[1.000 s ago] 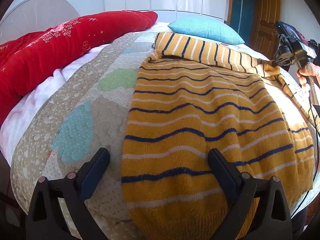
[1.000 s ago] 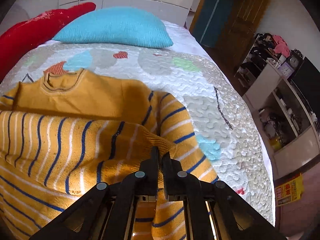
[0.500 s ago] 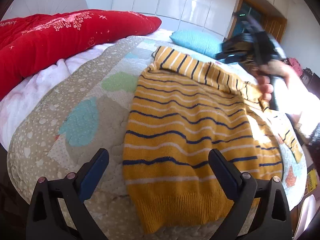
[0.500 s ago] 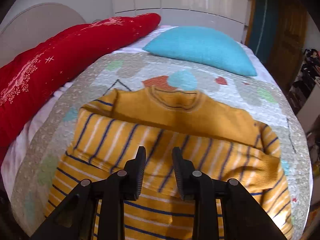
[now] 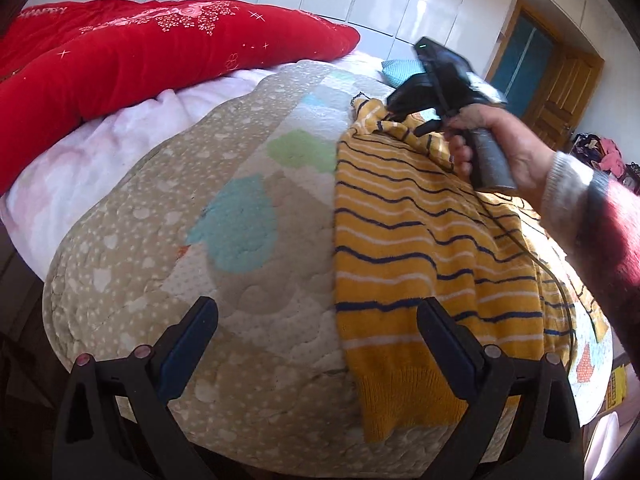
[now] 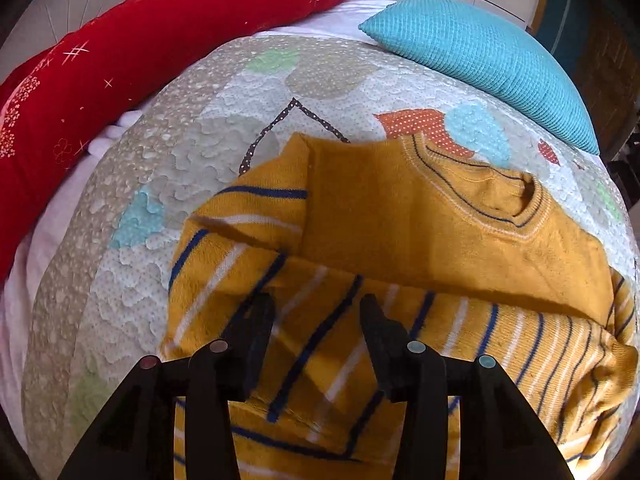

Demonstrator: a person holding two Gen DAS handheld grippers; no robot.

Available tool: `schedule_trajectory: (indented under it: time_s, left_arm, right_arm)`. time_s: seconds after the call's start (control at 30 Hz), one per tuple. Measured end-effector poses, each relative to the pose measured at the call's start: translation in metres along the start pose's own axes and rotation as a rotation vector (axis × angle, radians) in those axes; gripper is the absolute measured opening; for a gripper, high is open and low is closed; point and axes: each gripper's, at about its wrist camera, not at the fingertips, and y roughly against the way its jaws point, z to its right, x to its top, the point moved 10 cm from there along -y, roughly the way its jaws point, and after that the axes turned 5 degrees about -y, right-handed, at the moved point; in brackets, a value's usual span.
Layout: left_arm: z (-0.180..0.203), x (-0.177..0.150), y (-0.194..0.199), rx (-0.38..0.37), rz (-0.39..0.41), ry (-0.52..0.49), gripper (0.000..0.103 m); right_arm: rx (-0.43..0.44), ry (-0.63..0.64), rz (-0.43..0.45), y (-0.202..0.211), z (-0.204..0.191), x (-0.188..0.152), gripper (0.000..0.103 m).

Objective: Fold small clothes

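Observation:
A mustard-yellow knitted sweater [image 5: 416, 248] with navy and white stripes lies flat on the quilted bedspread [image 5: 208, 216]. In the right wrist view the sweater [image 6: 400, 216] shows its plain yoke and round collar, with a striped sleeve laid across the body. My left gripper [image 5: 316, 328] is open and empty above the hem's left edge near the bed's foot. My right gripper [image 6: 316, 320] is open and empty just above the folded sleeve. It also shows in the left wrist view [image 5: 436, 80], held by a hand over the sweater's upper part.
A red quilt [image 5: 120, 52] lies along the bed's left side. A turquoise pillow [image 6: 480, 56] sits at the head of the bed. A wooden door [image 5: 568, 80] and white wardrobe stand behind. The bed's rounded edge drops off in front of my left gripper.
My right gripper let go of the sleeve, opened, and moved left across the sweater's upper part. My left gripper drew back and left, so the sweater now sits to the right in its view.

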Motion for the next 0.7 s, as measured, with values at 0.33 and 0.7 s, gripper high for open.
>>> schedule_trajectory:
  time_s: [0.33,0.7]
  left_arm:
    - [0.014,-0.016,-0.016,0.026,-0.059,-0.074,0.099]
    - [0.01,-0.011,-0.018,-0.023,-0.116,0.014,0.099]
  right_arm:
    - [0.092,-0.052,-0.074,0.071,0.125,-0.161,0.057]
    - [-0.011,-0.117,0.02,0.164,0.225,-0.332,0.072]
